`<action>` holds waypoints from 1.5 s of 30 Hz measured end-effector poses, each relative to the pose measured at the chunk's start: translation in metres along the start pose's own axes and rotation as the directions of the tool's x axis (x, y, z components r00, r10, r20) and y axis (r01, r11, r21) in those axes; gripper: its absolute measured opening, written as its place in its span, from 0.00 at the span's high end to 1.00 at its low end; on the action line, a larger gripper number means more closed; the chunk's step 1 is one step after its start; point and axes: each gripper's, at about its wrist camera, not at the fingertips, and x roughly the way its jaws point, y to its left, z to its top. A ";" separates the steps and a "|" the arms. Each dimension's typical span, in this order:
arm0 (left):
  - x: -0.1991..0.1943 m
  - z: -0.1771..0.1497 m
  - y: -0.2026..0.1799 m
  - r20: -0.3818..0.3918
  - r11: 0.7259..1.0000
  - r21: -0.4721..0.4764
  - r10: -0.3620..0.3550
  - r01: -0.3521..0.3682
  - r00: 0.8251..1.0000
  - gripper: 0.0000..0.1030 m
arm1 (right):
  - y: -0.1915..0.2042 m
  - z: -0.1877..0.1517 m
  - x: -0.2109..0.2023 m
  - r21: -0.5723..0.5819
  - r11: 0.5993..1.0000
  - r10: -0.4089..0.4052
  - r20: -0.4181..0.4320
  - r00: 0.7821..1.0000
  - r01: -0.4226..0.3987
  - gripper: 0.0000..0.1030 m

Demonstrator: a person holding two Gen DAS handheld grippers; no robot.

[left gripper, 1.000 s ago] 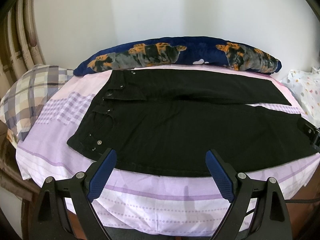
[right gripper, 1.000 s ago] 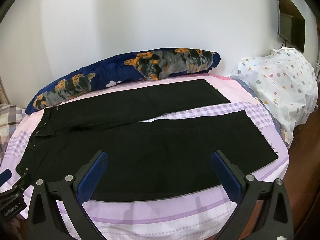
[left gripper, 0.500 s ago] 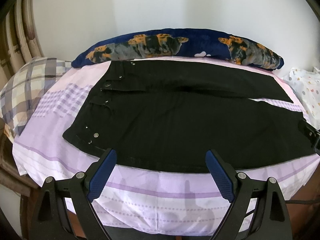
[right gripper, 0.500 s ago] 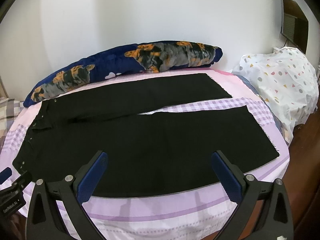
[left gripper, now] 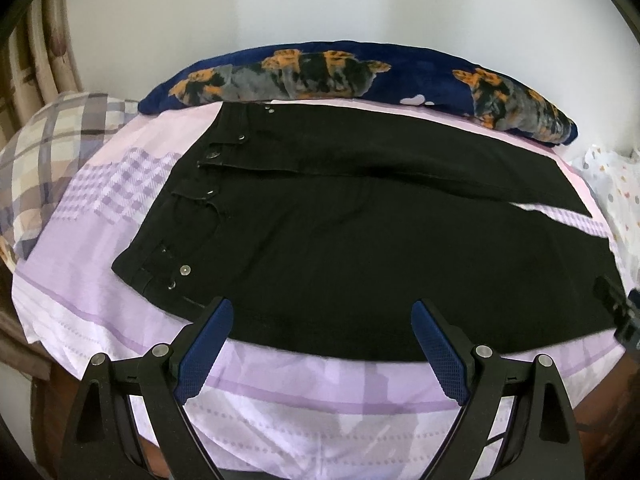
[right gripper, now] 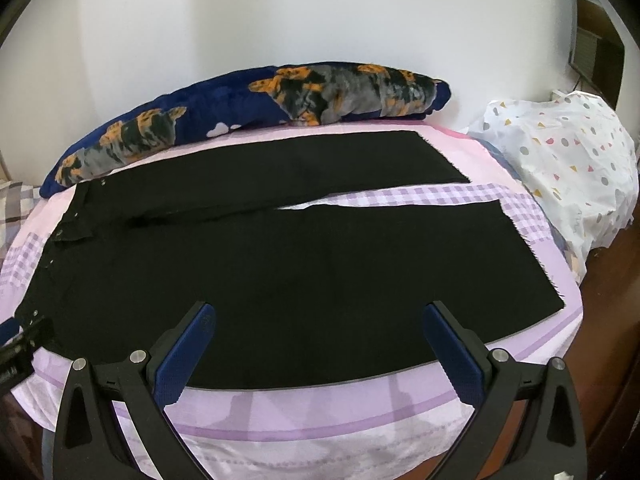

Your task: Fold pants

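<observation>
Black pants lie flat on a lilac bedsheet, waistband at the left, both legs spread towards the right with a narrow gap between them. They also show in the right wrist view. My left gripper is open and empty, its blue fingers just above the near edge of the pants by the waist half. My right gripper is open and empty above the near edge of the near leg. The near leg's hem lies at the right.
A long navy pillow with orange and grey print lies along the wall behind the pants. A plaid pillow sits at the left. A white dotted bundle lies at the right end of the bed. The bed edge drops off below the grippers.
Both grippers have moved forward and lower towards the near edge of the pants, so the pants look larger. Both stay open. The pants have not moved.
</observation>
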 end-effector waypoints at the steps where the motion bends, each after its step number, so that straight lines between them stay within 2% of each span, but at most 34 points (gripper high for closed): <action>1: 0.002 0.003 0.003 -0.003 1.000 -0.005 0.001 -0.001 1.000 0.12 | 0.002 0.001 0.003 -0.001 1.000 0.010 -0.004 1.000 -0.010 0.00; 7: 0.017 0.031 0.034 -0.008 0.999 -0.051 -0.002 0.002 1.000 0.12 | 0.018 0.019 0.019 -0.003 1.000 0.029 -0.022 0.999 -0.029 0.00; 15: 0.050 0.094 0.099 -0.007 0.994 -0.102 -0.029 0.028 1.000 0.14 | 0.051 0.064 0.037 -0.046 0.987 0.154 0.016 0.988 -0.154 0.00; 17: 0.062 0.113 0.116 -0.015 0.991 -0.121 -0.057 0.055 0.998 0.24 | 0.059 0.076 0.043 -0.050 0.983 0.177 0.020 0.984 -0.176 0.00; 21: 0.094 0.153 0.151 -0.035 0.973 -0.168 -0.168 0.160 0.985 0.50 | 0.069 0.093 0.061 -0.033 0.977 0.211 0.004 0.977 -0.211 0.00; 25: 0.132 0.189 0.181 -0.057 0.941 -0.205 -0.287 0.270 0.956 0.61 | 0.078 0.102 0.085 -0.023 0.976 0.214 -0.035 0.976 -0.215 0.00; 27: 0.156 0.204 0.197 -0.078 0.906 -0.263 -0.362 0.331 0.929 0.65 | 0.081 0.103 0.093 -0.023 0.978 0.208 -0.049 0.977 -0.209 0.00; 30: 0.189 0.222 0.219 -0.099 0.853 -0.349 -0.445 0.387 0.890 0.66 | 0.088 0.105 0.108 -0.028 0.980 0.196 -0.074 0.978 -0.198 0.00; 33: 0.216 0.234 0.232 -0.118 0.821 -0.389 -0.495 0.419 0.861 0.66 | 0.094 0.108 0.122 -0.022 0.981 0.192 -0.095 0.977 -0.195 0.00; 37: 0.244 0.240 0.238 -0.156 0.800 -0.414 -0.532 0.433 0.833 0.66 | 0.102 0.118 0.138 -0.022 0.981 0.187 -0.103 0.977 -0.190 0.00; 39: 0.253 0.240 0.238 -0.170 0.781 -0.424 -0.567 0.459 0.806 0.66 | 0.107 0.123 0.145 -0.025 0.981 0.187 -0.102 0.977 -0.191 0.00; 42: 0.260 0.244 0.233 -0.162 0.740 -0.438 -0.624 0.511 0.765 0.76 | 0.114 0.130 0.155 -0.035 0.980 0.190 -0.101 0.977 -0.195 0.00; 45: 0.265 0.250 0.226 -0.177 0.756 -0.413 -0.614 0.508 0.769 0.81 | 0.122 0.136 0.165 -0.047 0.978 0.197 -0.102 0.975 -0.203 0.00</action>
